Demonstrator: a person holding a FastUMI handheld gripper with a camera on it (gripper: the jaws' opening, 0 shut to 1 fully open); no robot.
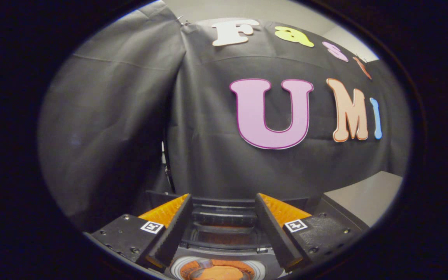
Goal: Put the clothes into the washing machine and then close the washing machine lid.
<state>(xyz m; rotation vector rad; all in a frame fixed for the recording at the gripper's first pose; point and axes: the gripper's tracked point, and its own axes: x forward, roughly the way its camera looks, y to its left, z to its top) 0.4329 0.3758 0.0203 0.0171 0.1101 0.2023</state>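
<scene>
The gripper is wide open and holds nothing; its two orange-and-black fingers stand well apart. Between and below them I see the washing machine, with its lid raised at the back. In the round opening under the fingers lies something orange, most likely the clothes, already inside the drum. To the right, beyond the right finger, a grey counter is partly seen.

I judge that closing the lid is what remains. The risk is that a finger slips off the lid edge, because the edge is thin and the fingers stand so wide apart, so the lid may drop hard or stay half open. If the cloth lies over the rim, the lid may not shut fully.

Count: one washing machine, one lid, one orange cloth mass, two fingers, one counter.
</scene>
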